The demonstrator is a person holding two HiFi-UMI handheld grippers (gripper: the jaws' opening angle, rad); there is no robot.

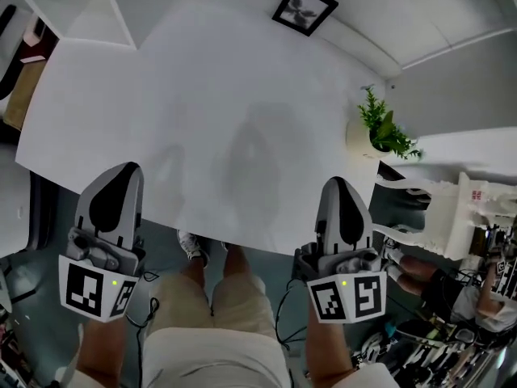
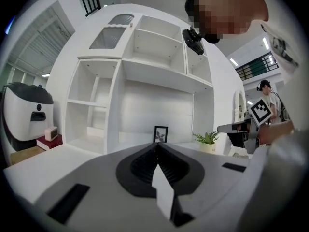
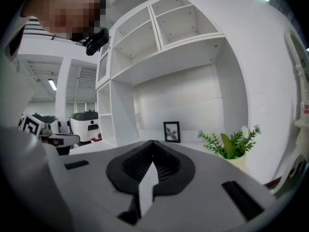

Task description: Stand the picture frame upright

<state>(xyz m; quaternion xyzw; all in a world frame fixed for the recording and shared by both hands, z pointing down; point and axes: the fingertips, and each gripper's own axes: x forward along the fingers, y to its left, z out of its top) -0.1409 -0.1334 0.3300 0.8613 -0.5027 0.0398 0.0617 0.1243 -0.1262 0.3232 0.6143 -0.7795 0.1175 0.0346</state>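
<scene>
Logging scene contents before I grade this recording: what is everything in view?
table: one, white, fills the middle of the head view
picture frame: one, black, upright at the table's far edge
potted plant: one, green in a pale pot, table's right side
shelf unit: one, white, behind the table
left gripper: one, grey, shut and empty, at the table's near edge
right gripper: one, grey, shut and empty, at the near edge
legs: two, beige trousers, below the near edge

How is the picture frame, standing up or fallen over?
Standing up. The picture frame stands on its bottom edge at the back of the table.
</scene>
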